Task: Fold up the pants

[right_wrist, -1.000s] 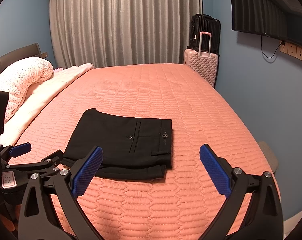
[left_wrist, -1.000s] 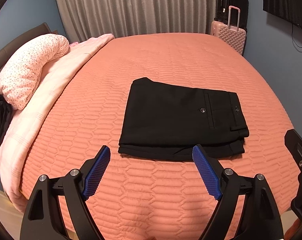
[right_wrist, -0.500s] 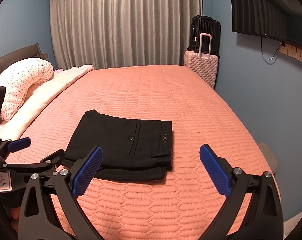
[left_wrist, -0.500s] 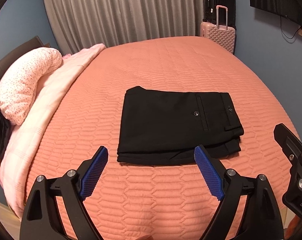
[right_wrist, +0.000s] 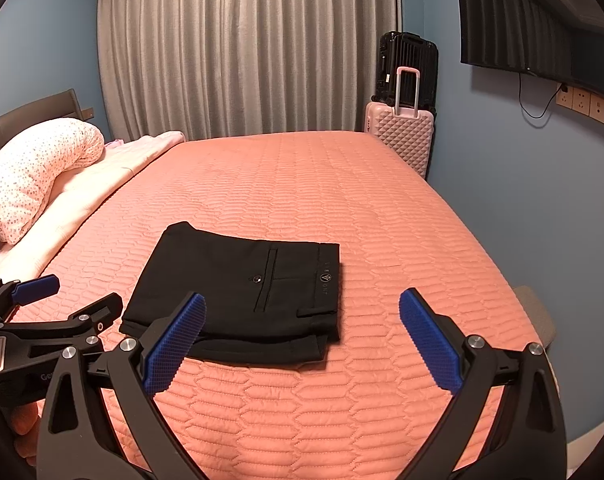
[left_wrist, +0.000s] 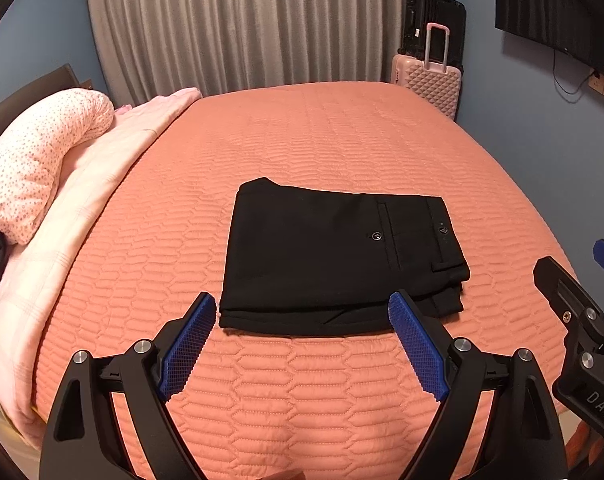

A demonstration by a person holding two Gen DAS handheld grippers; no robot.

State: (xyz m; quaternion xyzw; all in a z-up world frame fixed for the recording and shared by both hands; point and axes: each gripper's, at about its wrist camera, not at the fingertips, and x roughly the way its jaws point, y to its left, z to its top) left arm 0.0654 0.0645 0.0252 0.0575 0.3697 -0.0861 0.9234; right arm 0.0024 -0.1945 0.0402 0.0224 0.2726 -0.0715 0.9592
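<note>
The black pants (left_wrist: 333, 256) lie folded into a compact rectangle on the salmon quilted bed (left_wrist: 341, 136), back pocket and waistband up, and also show in the right wrist view (right_wrist: 242, 288). My left gripper (left_wrist: 302, 340) is open and empty, held above the bed just in front of the pants' near edge. My right gripper (right_wrist: 302, 340) is open and empty, to the right of the left one, near the pants' waistband corner. Each gripper shows at the edge of the other's view.
A dotted pillow (left_wrist: 38, 160) and a pale pink blanket (left_wrist: 102, 176) lie along the bed's left side. A pink suitcase (right_wrist: 401, 132) and a black one (right_wrist: 407, 64) stand by the curtain. A TV (right_wrist: 533, 28) hangs on the right wall.
Both grippers have drawn back and tilted up slightly from the folded pants; the pants sit farther away in the left view. The pants have not moved.
</note>
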